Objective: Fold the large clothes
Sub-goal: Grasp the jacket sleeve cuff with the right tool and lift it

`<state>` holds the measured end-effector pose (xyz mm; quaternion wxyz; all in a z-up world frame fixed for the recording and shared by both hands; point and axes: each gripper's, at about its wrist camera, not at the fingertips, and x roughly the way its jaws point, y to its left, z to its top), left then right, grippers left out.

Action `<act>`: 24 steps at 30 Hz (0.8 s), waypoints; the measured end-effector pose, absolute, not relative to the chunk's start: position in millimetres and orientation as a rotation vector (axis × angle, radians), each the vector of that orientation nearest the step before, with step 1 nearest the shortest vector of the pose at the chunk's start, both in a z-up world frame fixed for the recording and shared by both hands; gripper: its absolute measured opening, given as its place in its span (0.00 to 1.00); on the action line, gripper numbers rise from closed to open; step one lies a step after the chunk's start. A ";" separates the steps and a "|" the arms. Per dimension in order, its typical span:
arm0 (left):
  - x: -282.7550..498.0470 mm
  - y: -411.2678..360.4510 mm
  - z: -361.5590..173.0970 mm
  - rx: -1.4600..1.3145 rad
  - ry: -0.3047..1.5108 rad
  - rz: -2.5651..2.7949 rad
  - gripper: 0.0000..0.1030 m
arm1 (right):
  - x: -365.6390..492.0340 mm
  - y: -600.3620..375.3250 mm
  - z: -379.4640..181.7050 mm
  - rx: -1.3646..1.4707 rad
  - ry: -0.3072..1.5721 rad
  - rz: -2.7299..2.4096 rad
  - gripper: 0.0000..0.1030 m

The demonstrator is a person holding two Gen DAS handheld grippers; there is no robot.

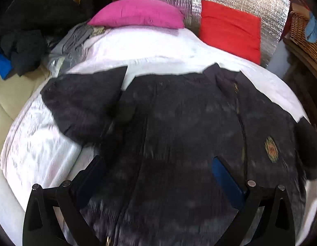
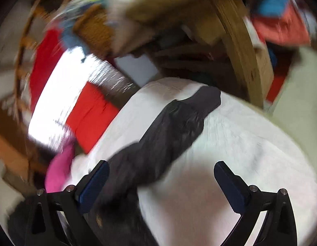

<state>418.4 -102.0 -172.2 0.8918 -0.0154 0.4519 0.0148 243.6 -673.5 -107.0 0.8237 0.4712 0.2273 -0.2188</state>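
The dark jacket (image 1: pixel 179 127) covers most of the bed (image 1: pixel 150 45). Beyond the jacket, a bare white strip runs up to the pink pillow (image 1: pixel 138 13) and red cushion (image 1: pixel 230 28), which close the far end. Left of the jacket, heaped dark clothes (image 1: pixel 31 30) crowd the edge; right of it stands a wicker basket (image 1: pixel 301 32).

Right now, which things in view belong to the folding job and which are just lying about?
Job:
- dark jacket, spread on the white sheet
- its sleeve, stretched across the bed
- left gripper, open over the jacket
- right gripper, open near the sleeve

Lying about:
- pink pillow
- red cushion
- wicker basket
- dark clothes pile
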 end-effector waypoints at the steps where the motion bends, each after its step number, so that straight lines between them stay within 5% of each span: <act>1: 419.8 -102.4 -173.5 -0.027 0.920 0.040 1.00 | 253.3 -689.2 -118.5 1.060 0.472 -0.465 1.00; 6: 428.1 -99.3 -175.0 -0.005 0.883 0.077 1.00 | 298.2 -731.2 -156.8 1.181 0.452 -0.480 0.99; 8: 431.7 -99.2 -174.7 0.008 0.881 0.078 1.00 | 315.5 -738.3 -168.9 1.197 0.495 -0.529 0.89; 10: 434.1 -97.4 -175.7 0.012 0.881 0.082 1.00 | 328.7 -740.3 -179.1 1.185 0.542 -0.585 0.63; 11: 434.6 -95.6 -175.7 0.012 0.882 0.085 1.00 | 333.2 -739.2 -177.7 1.147 0.551 -0.611 0.58; 13: 436.3 -89.7 -174.8 0.007 0.878 0.099 1.00 | 338.9 -734.0 -170.7 1.095 0.561 -0.633 0.29; 24: 433.8 -37.4 -147.0 -0.068 0.796 0.205 1.00 | 337.7 -595.9 -33.9 0.840 0.342 -0.353 0.26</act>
